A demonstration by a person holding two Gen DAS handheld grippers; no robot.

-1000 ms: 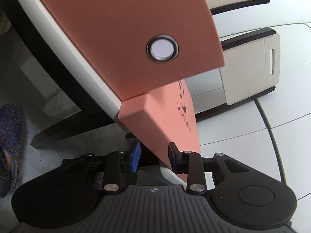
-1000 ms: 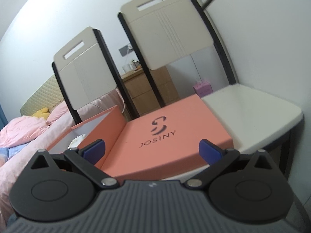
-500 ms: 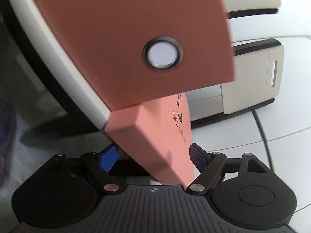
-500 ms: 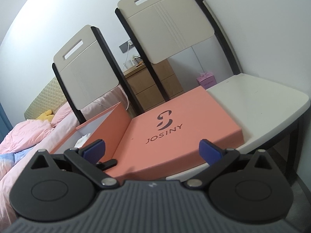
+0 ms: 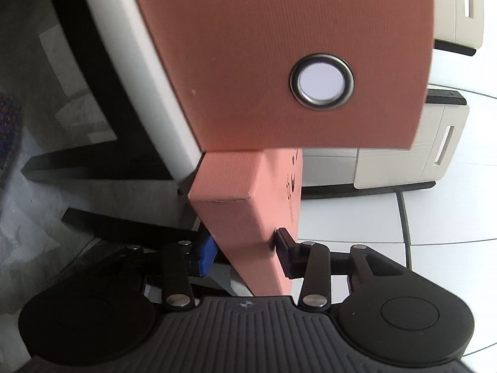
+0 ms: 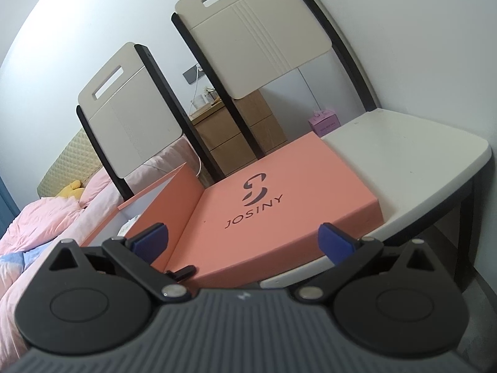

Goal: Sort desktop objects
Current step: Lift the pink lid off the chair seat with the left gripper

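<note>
We're at the grasp step on the coral box lid point(image 6: 279, 205): it lies flat on the white worktop point(image 6: 410, 168), butted against the open coral box point(image 6: 161, 205) on its left. Left tongs point(image 5: 245, 248) are clenched on the lid's near corner, one pad on each face. Right tongs point(image 6: 242, 239) are released, jaws wide, hovering just off the lid's front edge, touching nothing. Next move, we reckon: lift the lid level, right tongs taking the front edge.
</note>
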